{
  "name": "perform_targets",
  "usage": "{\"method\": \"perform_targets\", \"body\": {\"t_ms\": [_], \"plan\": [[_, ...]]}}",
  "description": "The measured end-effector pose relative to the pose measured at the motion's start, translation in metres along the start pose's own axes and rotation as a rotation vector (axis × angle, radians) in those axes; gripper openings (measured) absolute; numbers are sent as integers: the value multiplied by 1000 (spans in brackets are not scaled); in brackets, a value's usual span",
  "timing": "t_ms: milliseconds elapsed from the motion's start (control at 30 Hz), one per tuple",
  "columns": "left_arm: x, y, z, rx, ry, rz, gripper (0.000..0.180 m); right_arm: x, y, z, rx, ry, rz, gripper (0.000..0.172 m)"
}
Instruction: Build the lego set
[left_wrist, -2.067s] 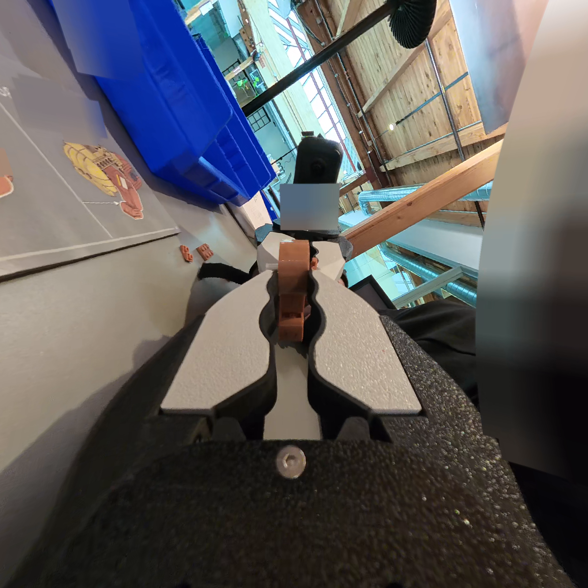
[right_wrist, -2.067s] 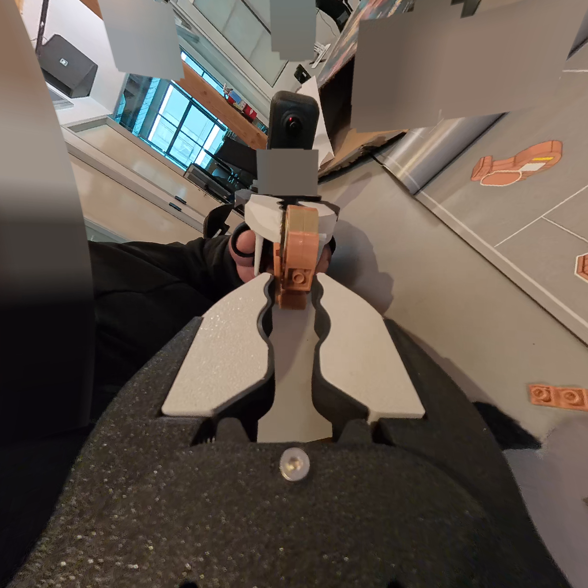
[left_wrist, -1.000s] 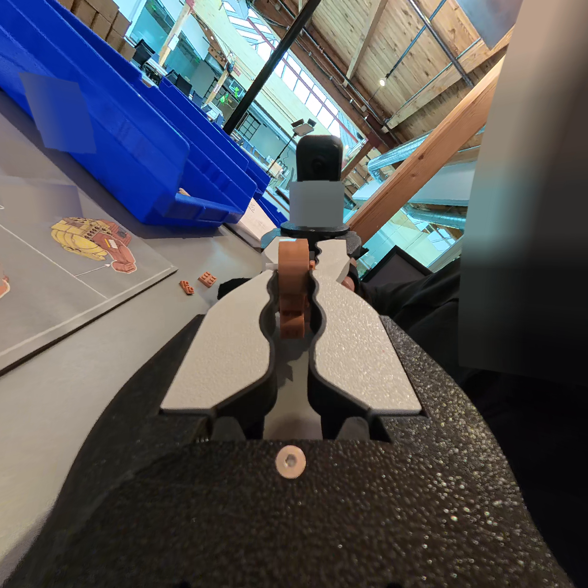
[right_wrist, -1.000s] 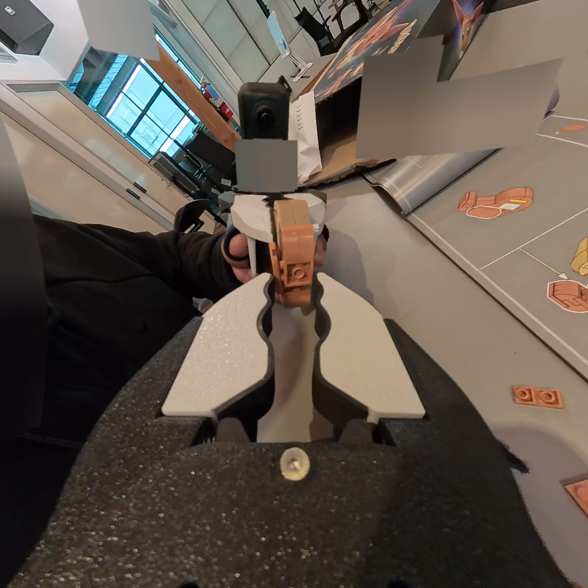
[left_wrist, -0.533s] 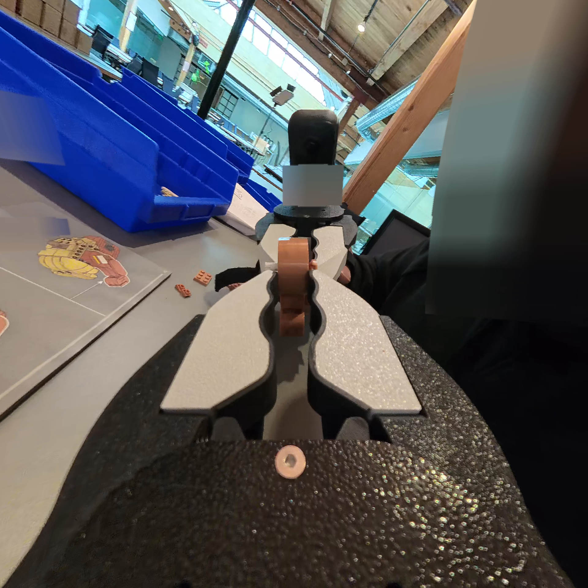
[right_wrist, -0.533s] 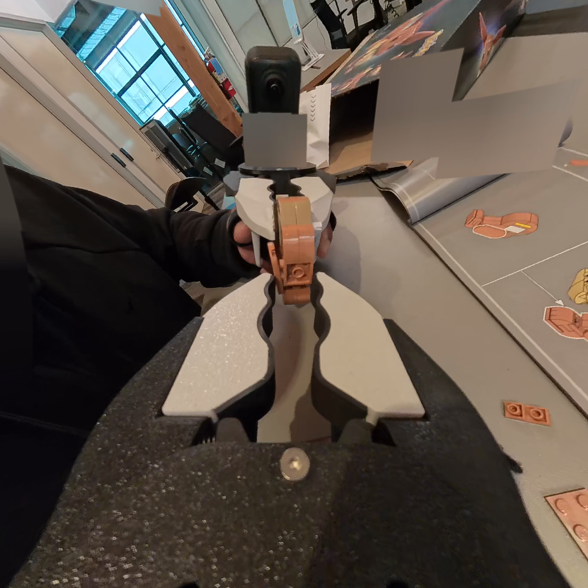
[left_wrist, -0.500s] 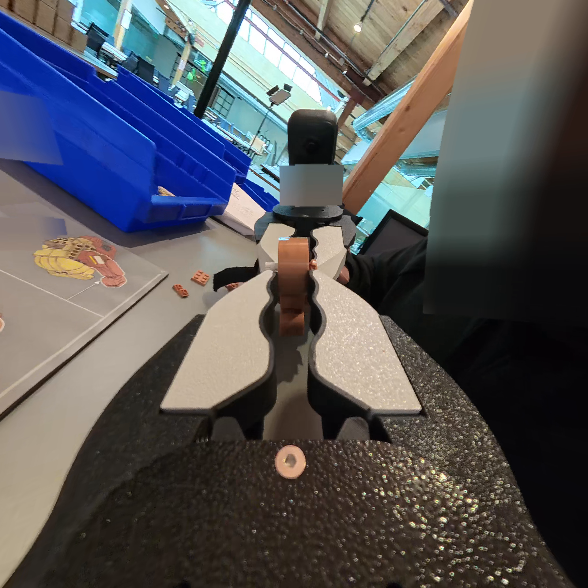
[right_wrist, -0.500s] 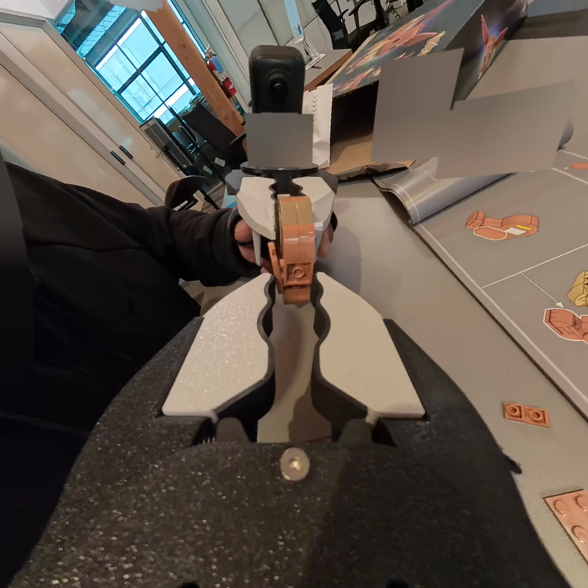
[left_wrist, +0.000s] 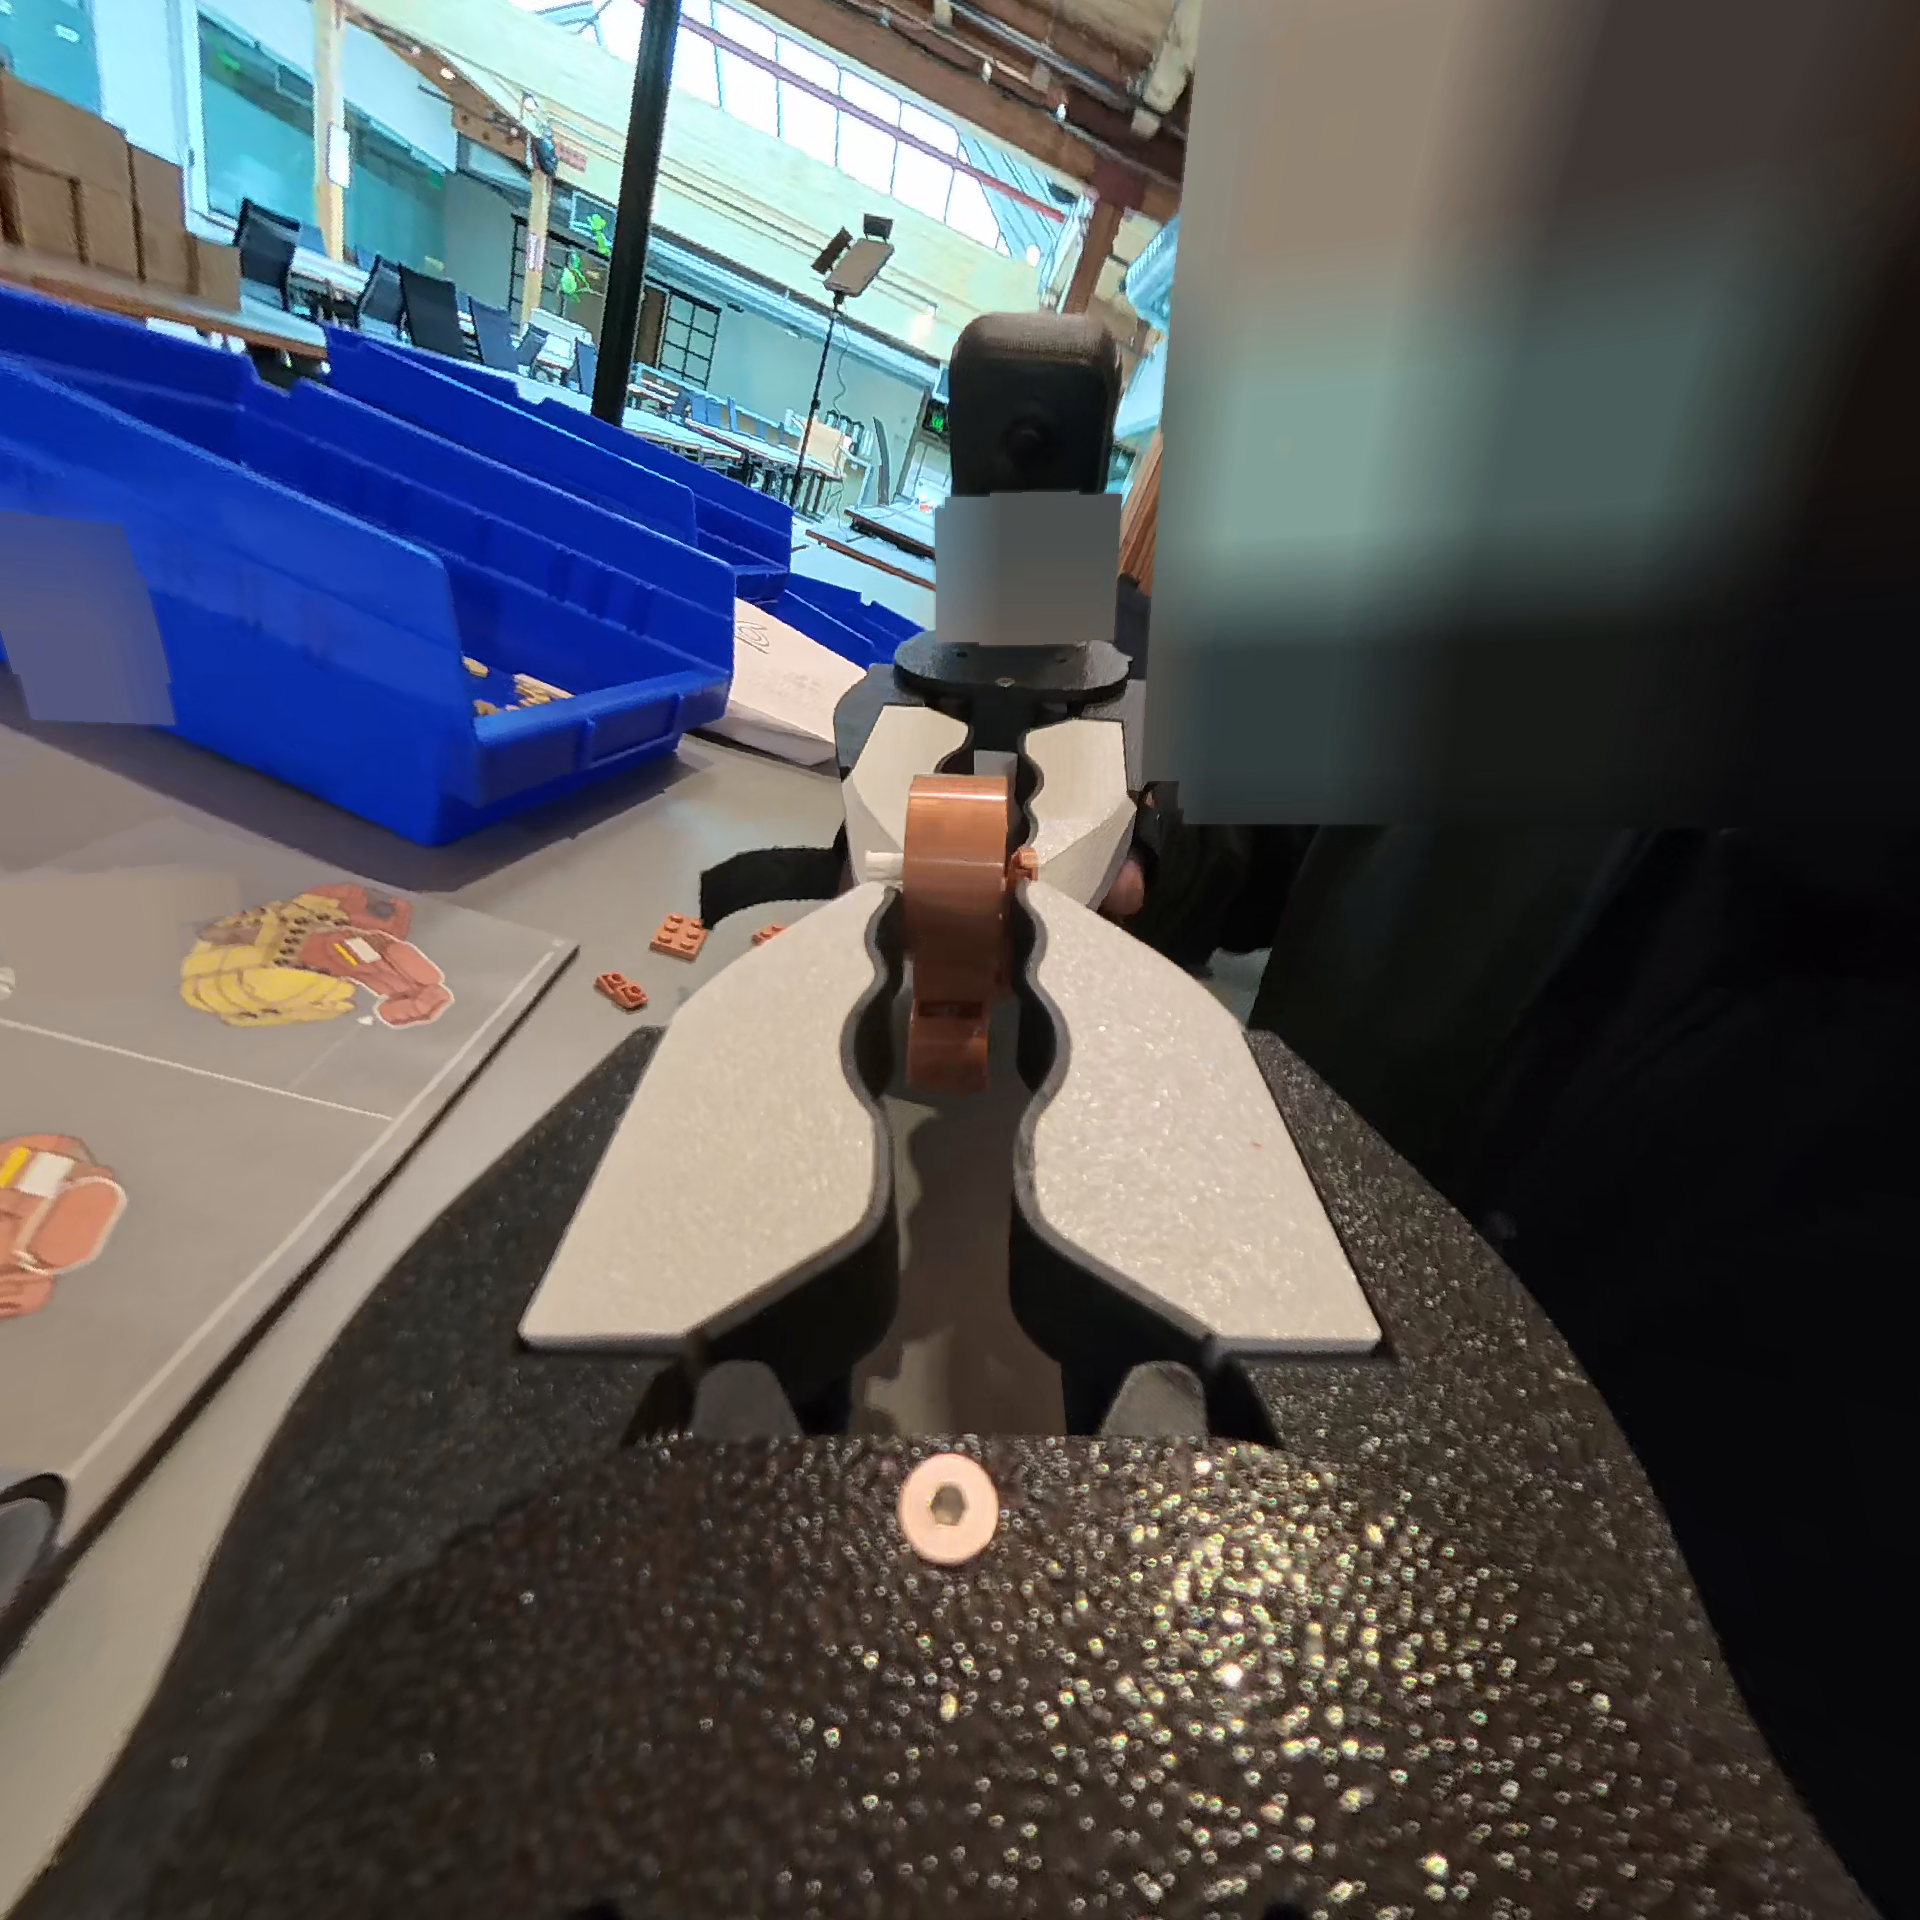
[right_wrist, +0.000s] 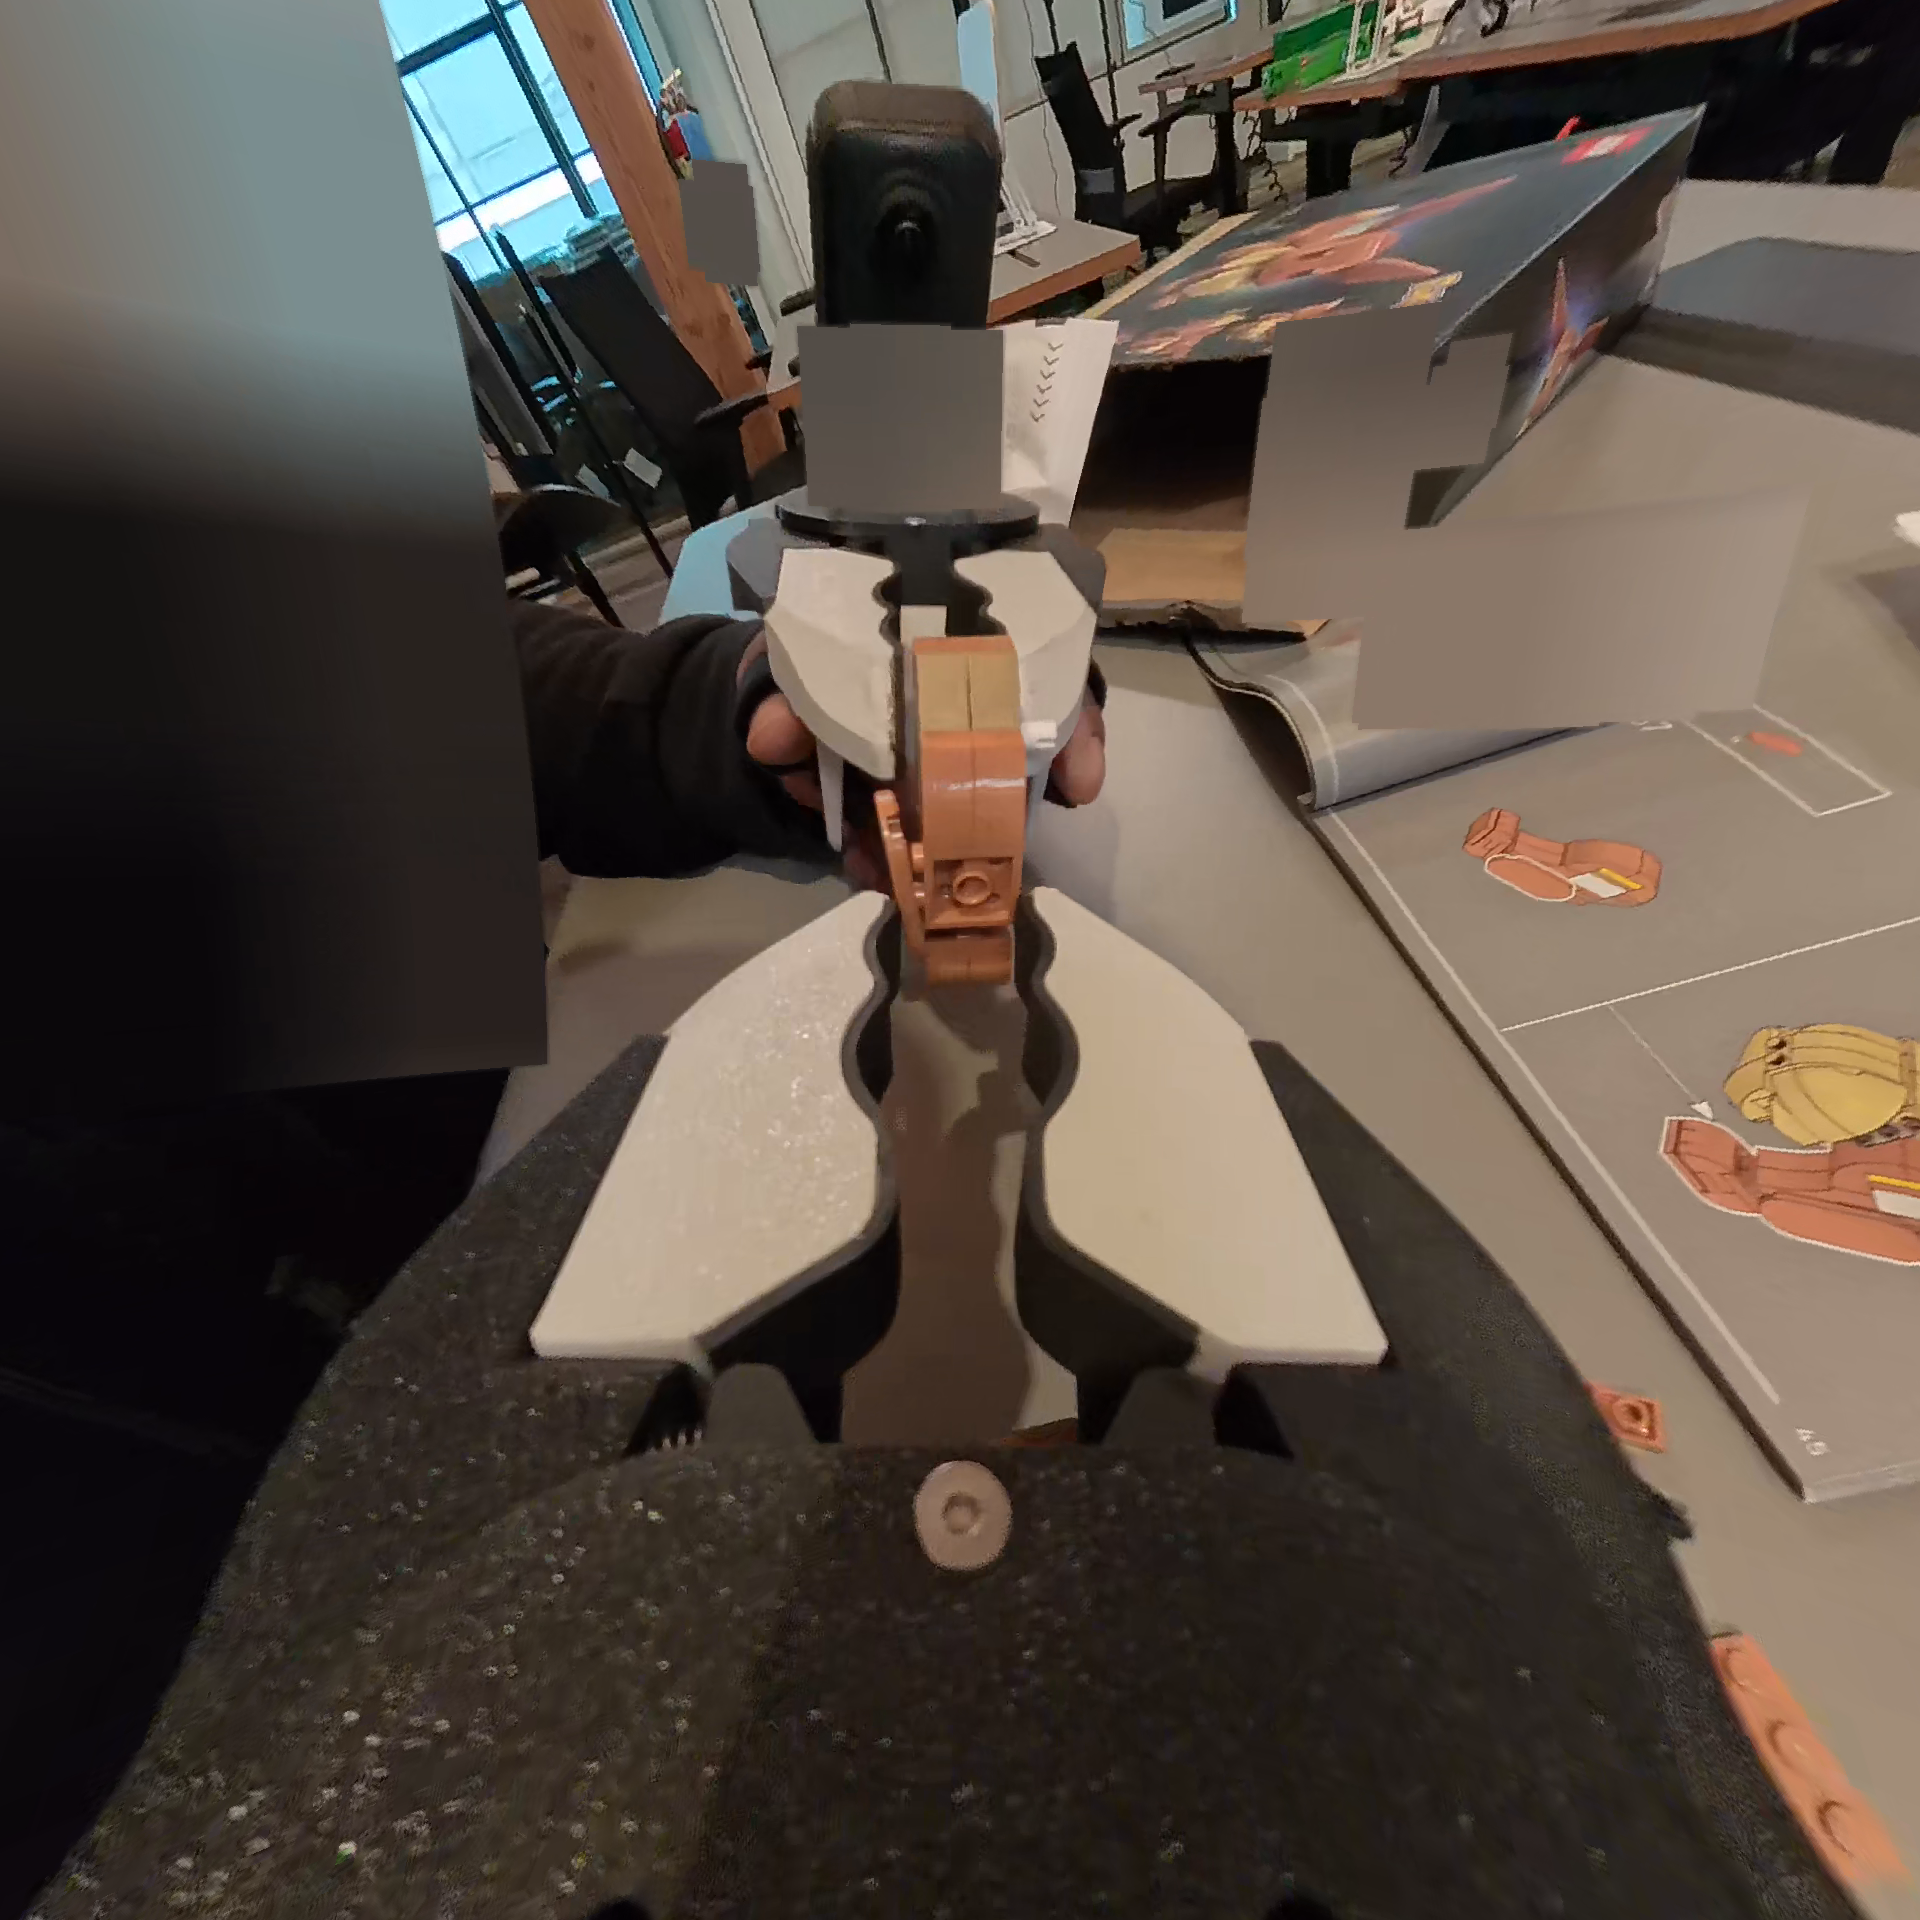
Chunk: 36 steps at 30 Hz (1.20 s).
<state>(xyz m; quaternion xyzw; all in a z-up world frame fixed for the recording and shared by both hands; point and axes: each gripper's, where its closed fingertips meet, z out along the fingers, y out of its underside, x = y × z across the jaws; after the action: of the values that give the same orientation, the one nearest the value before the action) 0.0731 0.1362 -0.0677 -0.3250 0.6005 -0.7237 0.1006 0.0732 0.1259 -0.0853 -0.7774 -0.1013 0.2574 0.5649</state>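
Both jaws clamp one brown brick assembly (left_wrist: 951, 925); stud (right_wrist: 971, 886), tan end visible only rightward.

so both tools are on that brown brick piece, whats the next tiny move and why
Probably a gentle squeeze of the two tools toward each other. The left tool and right tool face each other, both clamped on the same brown brick assembly, held above the grey table. A small side piece sticks out at an angle, so it may not be seated yet.
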Motion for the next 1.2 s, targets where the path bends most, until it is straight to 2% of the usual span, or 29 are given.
{"method": "perform_targets", "body": {"t_ms": [367, 633, 867, 1000, 1200], "plan": [[7, 8, -3, -86, 7, 188, 34, 0, 4, 3, -9, 77, -156, 21], [-1, 10, -1, -117, -115, 374, 35, 5, 3, 4, 2, 144, -230, 21], [-8, 11, 1, -144, -191, 451, 38, 8, 3, 4, 9, 158, -227, 21], [-13, 10, 2, -143, -245, 482, 46, 8, 3, 4, 7, 174, -254, 21], [-10, 13, 6, -154, -250, 527, 42, 8, 5, 6, -6, 188, -297, 21]]}}
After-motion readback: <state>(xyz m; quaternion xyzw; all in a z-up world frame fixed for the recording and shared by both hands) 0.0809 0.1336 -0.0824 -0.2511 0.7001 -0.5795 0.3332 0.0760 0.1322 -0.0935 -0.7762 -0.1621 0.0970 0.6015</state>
